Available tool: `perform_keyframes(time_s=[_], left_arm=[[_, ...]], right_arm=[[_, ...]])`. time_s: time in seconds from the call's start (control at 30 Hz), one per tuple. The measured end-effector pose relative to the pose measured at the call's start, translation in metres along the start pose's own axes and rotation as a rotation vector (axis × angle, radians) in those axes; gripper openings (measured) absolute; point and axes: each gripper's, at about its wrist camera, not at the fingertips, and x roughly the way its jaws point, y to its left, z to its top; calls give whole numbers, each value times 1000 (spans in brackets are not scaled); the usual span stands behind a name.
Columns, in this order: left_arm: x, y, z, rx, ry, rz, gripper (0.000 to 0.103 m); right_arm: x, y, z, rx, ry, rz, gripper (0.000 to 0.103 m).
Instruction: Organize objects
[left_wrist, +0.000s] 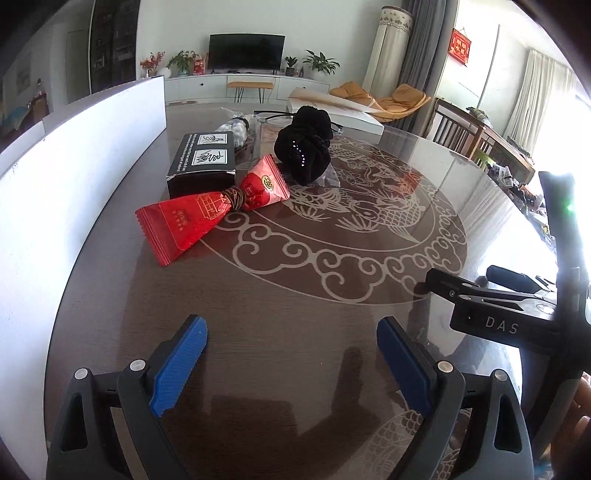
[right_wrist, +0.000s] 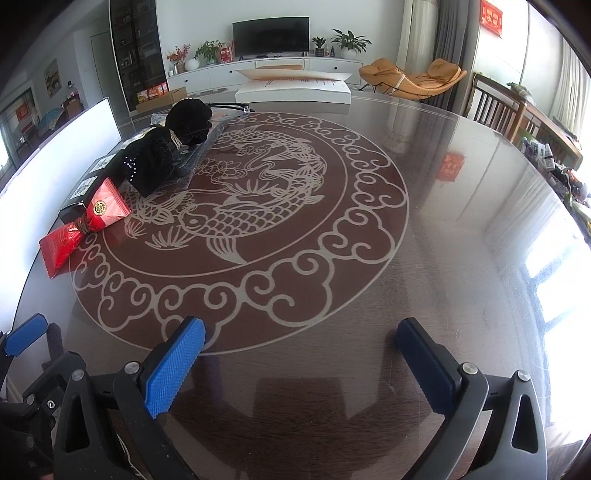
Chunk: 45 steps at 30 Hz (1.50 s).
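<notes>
A red packet bundle (left_wrist: 207, 218), tied at its middle with a brown band, lies on the table's left side; it also shows in the right wrist view (right_wrist: 85, 225). Behind it sits a black box (left_wrist: 202, 162) with white labels and a black fabric pouch (left_wrist: 306, 147), which also shows in the right wrist view (right_wrist: 162, 155). My left gripper (left_wrist: 291, 354) is open and empty, low over the table, well short of the packets. My right gripper (right_wrist: 301, 350) is open and empty over the table's near part. The right gripper's side shows in the left wrist view (left_wrist: 480, 302).
The round dark glass table (right_wrist: 443, 221) carries a fish pattern. A white panel (left_wrist: 74, 155) stands along its left edge. A clear bag of white items (left_wrist: 236, 129), black glasses (right_wrist: 229, 107) and a white flat box (right_wrist: 295, 92) lie at the far side. Chairs stand at the right.
</notes>
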Motion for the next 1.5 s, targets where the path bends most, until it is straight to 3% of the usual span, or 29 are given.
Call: perform_keyframes(time_s=[1.5], left_arm=[[2, -5, -1, 26, 7, 27, 94]], right_arm=[[1, 0, 0, 1, -1, 0, 103]])
